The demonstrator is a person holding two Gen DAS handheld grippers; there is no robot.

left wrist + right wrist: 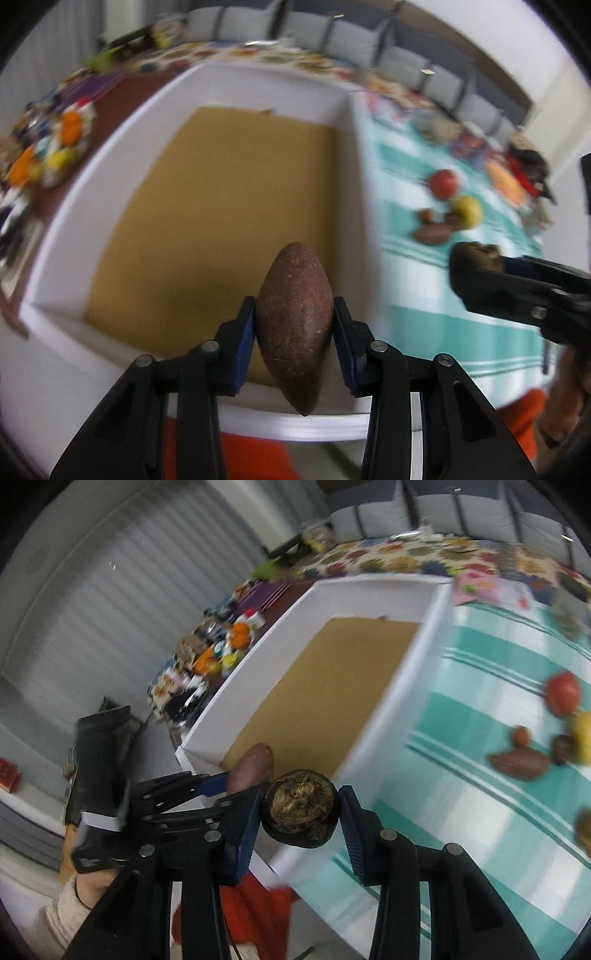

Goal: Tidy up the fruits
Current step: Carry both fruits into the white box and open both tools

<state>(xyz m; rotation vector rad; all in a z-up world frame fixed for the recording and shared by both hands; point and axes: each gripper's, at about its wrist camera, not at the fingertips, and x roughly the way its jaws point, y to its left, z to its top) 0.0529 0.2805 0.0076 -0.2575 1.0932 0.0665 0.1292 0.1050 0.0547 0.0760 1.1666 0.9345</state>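
1. One counter [461, 775], under a teal-and-white striped cloth; a flowered cloth [406, 555] covers its far end.
2. One white box [351, 155] with a bare brown floor stands on the counter, left of the striped part.
3. Two tongs: the left tongs [295, 321] are clamped on a long brown fruit [295, 325] held above the box's near part; the right tongs [301, 812] are clamped on a round dark fruit [301, 808] over the box's near right corner.
4. Loose fruit on the striped cloth, right of the box and well apart from it: one red fruit [563, 694], one yellow fruit [581, 738], one long brown piece [519, 762] and two small brown ones [522, 736] close together; blur hides any more.
5. Beyond the box's left wall, a blurred heap of orange and yellow things [236, 642]; their count cannot be told.
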